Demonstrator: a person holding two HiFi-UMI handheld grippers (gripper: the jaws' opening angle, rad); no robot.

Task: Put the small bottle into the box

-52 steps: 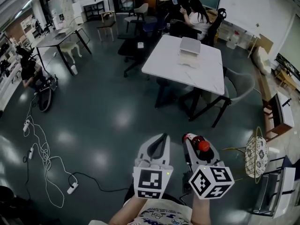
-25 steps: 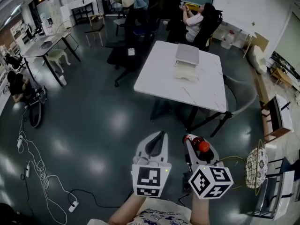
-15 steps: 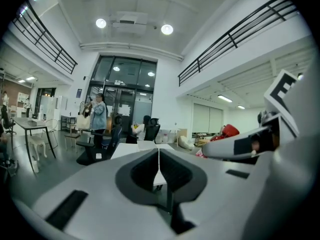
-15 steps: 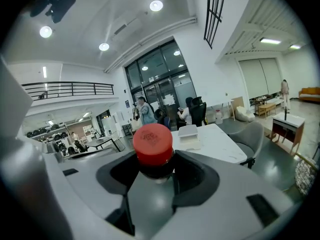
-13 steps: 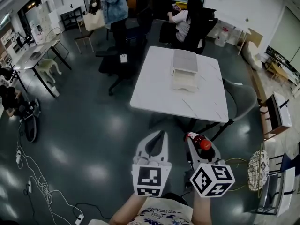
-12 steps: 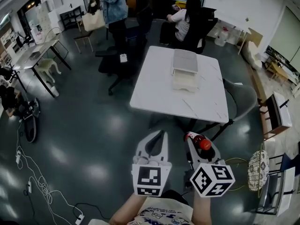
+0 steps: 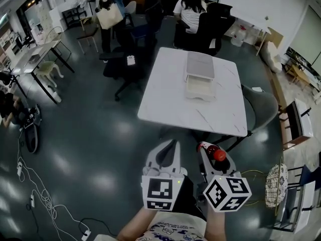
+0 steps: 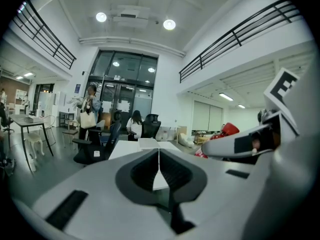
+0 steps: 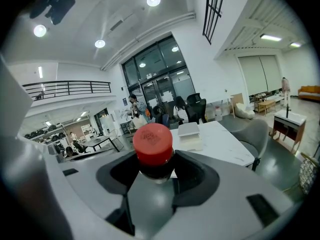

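Note:
My right gripper (image 7: 209,154) is shut on a small dark bottle with a red cap (image 7: 218,155); in the right gripper view the bottle (image 9: 153,144) fills the space between the jaws. My left gripper (image 7: 168,152) hangs beside it, shut with nothing between its jaws, and its closed tips (image 8: 159,163) meet in the left gripper view. The box (image 7: 199,82), pale and open with its lid standing behind, sits on the white table (image 7: 170,99) ahead of both grippers. It shows small in the right gripper view as the box (image 9: 190,138).
A grey chair (image 7: 263,107) stands at the table's right side. Black office chairs (image 7: 123,64) and a seated person (image 7: 190,11) are beyond the table, and a standing person with a bag (image 7: 111,11) is at far left. Cables (image 7: 35,169) lie on the dark floor.
The table and box have drawn nearer and lower in the head view as I walk toward them. The standing person moved left. Both grippers keep their hold and pose.

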